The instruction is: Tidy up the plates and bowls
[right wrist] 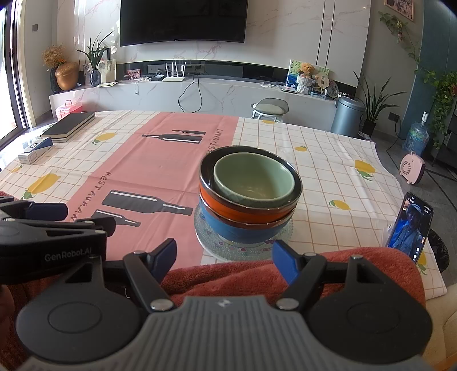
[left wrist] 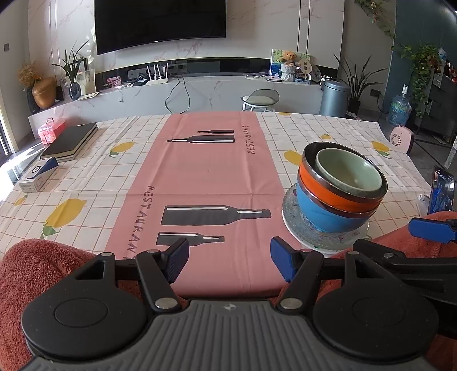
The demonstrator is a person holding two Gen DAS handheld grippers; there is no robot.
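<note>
A white checked tablecloth with yellow lemon prints (left wrist: 85, 182) covers the table, and a pink runner printed with black bottles (left wrist: 205, 177) lies along its middle. Near the far left corner rests a thick black book (left wrist: 70, 140), with a small blue and white box (left wrist: 38, 174) just in front of it. A rust-red terry towel (right wrist: 257, 274) is bunched at the near edge. At the right, a smartphone with a lit screen (right wrist: 411, 229) stands propped upright. Beyond the table sit a grey metal bin (left wrist: 333, 97), a pale stool (left wrist: 260, 100) and a wall-mounted black television (left wrist: 160, 24)
</note>
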